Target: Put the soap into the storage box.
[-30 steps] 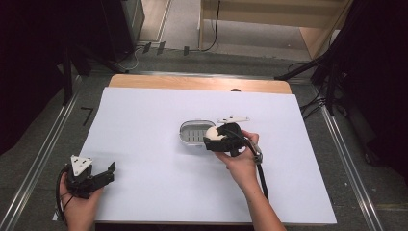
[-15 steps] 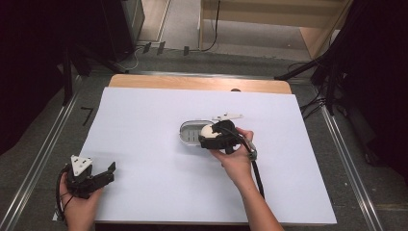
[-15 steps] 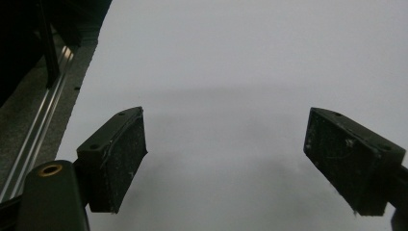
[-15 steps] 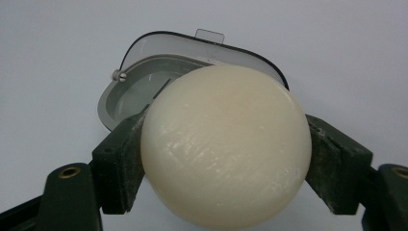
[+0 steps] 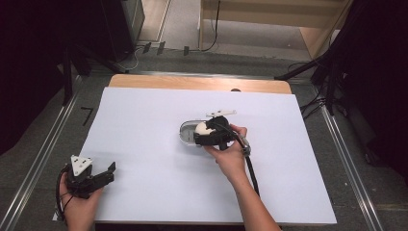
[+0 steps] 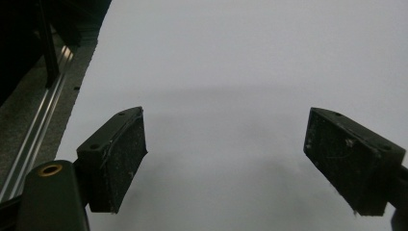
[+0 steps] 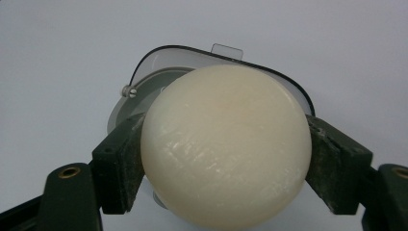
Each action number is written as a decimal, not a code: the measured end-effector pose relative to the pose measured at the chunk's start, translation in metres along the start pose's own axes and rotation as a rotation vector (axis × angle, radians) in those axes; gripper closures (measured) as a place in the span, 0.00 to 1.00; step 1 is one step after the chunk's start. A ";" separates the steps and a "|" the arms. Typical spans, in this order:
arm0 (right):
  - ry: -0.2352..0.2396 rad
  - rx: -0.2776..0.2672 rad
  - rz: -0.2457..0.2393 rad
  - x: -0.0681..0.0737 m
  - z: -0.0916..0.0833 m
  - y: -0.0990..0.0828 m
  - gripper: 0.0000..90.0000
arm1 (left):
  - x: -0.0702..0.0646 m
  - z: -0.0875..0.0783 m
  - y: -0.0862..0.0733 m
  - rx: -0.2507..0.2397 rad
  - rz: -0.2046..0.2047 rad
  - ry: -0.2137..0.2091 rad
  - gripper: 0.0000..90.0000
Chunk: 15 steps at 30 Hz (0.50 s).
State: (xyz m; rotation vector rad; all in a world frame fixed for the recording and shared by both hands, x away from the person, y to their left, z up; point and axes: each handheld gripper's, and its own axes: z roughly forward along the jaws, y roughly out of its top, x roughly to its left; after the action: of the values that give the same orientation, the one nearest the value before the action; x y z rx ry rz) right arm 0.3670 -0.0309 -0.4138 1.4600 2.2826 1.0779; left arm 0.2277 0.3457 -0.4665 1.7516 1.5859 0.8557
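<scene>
Carrying stage, judged: a cream egg-shaped ball (image 5: 202,127) is held above an oval clear-lidded container (image 5: 188,134) at mid-table.

High view: right gripper (image 5: 204,134) over the container; left gripper (image 5: 103,173) rests at the near left corner of the white table (image 5: 144,110), nothing near it.

Left gripper view: jaws wide apart, nothing between, matt black pads dusted white, plain white sheet below.

Right gripper view: jaws clamped on the ball (image 7: 225,144), smooth, waxy, rounded; container (image 7: 144,82) behind, glossy rim, small tab. Next move likely calls for lowering centred, then releasing.
</scene>
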 end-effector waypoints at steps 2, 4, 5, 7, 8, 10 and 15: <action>0.000 0.003 0.000 0.002 0.002 0.001 0.28 | 0.000 0.000 0.000 0.000 0.000 0.000 0.18; 0.003 0.003 0.005 0.002 0.005 0.003 0.28 | 0.000 0.000 0.000 0.000 0.000 0.000 0.18; 0.003 0.003 0.005 0.002 0.005 0.003 0.28 | 0.000 0.000 0.000 0.000 0.000 0.000 0.18; 0.008 0.005 0.012 0.003 0.009 0.005 0.28 | 0.000 0.000 0.000 0.001 0.000 0.002 0.18; 0.007 0.008 0.012 0.003 0.009 0.006 0.28 | 0.000 0.000 0.000 0.001 0.000 0.002 0.18; 0.007 0.010 0.009 0.004 0.011 0.007 0.28 | 0.000 0.000 0.000 0.000 0.000 0.000 0.18; 0.005 0.017 0.013 0.005 0.016 0.009 0.28 | 0.000 0.000 0.000 0.000 -0.001 -0.001 0.18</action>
State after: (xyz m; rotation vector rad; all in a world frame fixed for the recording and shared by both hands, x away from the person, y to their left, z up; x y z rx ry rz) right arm 0.3797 -0.0173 -0.4182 1.4817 2.2946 1.0689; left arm 0.2277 0.3456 -0.4665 1.7512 1.5864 0.8542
